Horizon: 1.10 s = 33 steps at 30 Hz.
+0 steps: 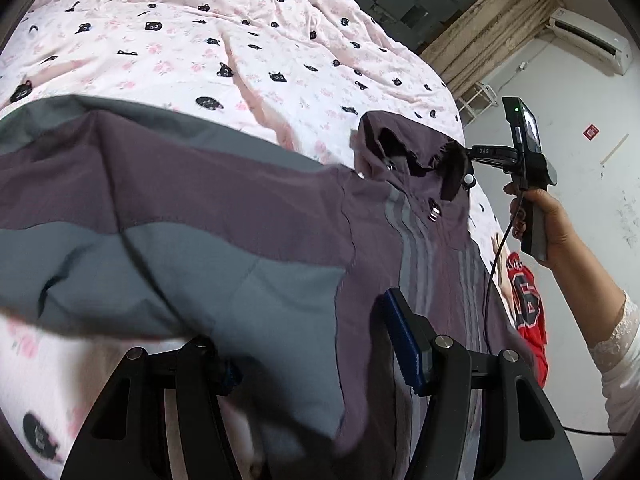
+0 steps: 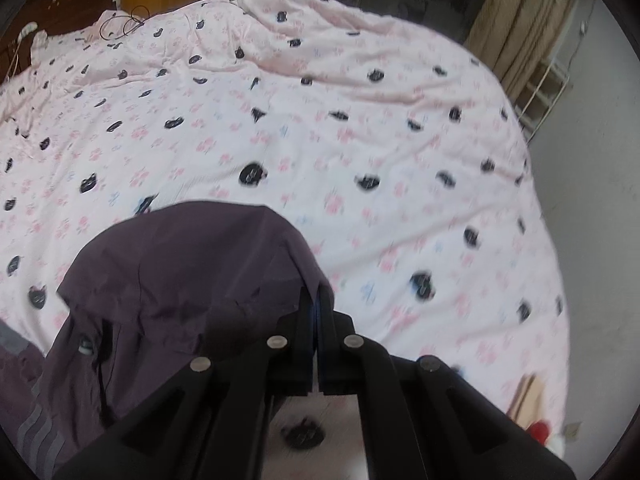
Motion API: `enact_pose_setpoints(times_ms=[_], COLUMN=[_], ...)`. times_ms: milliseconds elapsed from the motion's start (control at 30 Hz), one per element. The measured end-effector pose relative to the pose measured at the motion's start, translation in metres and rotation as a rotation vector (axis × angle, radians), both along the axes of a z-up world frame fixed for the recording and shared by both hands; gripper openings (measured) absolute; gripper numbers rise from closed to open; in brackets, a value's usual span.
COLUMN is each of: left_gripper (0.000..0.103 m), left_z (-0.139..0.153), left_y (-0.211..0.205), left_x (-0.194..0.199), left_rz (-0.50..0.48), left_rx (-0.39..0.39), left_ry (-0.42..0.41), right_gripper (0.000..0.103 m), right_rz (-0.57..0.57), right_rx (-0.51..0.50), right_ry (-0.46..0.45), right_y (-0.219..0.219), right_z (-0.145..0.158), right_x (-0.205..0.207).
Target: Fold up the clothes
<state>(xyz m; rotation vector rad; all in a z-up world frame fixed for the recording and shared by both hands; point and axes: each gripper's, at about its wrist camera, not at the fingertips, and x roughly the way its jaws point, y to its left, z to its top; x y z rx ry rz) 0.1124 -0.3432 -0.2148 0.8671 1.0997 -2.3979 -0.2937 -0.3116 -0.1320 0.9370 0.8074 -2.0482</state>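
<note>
A purple and grey jacket [image 1: 224, 216] lies spread across the bed, its grey sleeve panel blurred near the camera. My left gripper [image 1: 308, 328] stands open at the jacket's lower part. Its blue-padded right finger [image 1: 404, 344] rests on the purple cloth, and the other finger is mostly hidden under the grey fabric. My right gripper [image 1: 456, 168] is shut on the jacket's hood edge and holds it a little above the sheet. In the right wrist view the right gripper [image 2: 316, 300] pinches the rim of the purple hood [image 2: 192, 272].
The bed is covered by a pink sheet [image 1: 248, 48] printed with black cat faces. A red jersey [image 1: 528, 304] lies at the bed's right edge beside the jacket. A hand [image 1: 540, 220] holds the right gripper. Curtains [image 1: 492, 28] and a white rack [image 2: 540, 96] stand beyond the bed.
</note>
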Motion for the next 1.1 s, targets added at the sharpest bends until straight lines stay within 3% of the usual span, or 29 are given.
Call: enact_pose_setpoints(times_ms=[300,533,700,767,833,900,1100], left_gripper=[0.056,0.056,0.056,0.056,0.056,0.056,0.056], left_z=[0.014,0.032,0.026,0.023,0.022,0.023,0.028], left_y=[-0.007,-0.017,-0.015,-0.014,-0.013,-0.011,-0.005], left_x=[-0.020,-0.038,-0.043,-0.044,-0.042,-0.041,-0.027], left_rz=[0.002,0.014,0.015,0.014,0.009,0.009,0.027], left_rx=[-0.047,-0.113,-0.137,-0.133,-0.125,-0.120,-0.103], left_ry=[0.019,0.047,0.002,-0.019,-0.024,-0.026,-0.016], right_gripper=[0.001,0.001,0.003,0.016,0.046,0.062,0.068], right_rz=[0.015,-0.026,-0.056,-0.067,-0.085,-0.107,-0.172], right_rx=[0.072,0.111,0.140,0.151,0.153,0.148,0.132], right_ry=[0.159,0.212,0.250,0.265,0.271,0.270,0.267], right_y=[-0.034,-0.049,-0.061,-0.065,-0.059,-0.047,-0.009], right_z=[0.008,0.006,0.005,0.004,0.004,0.004,0.005], right_x=[-0.016,-0.039,-0.055,-0.062,-0.067,-0.071,-0.082])
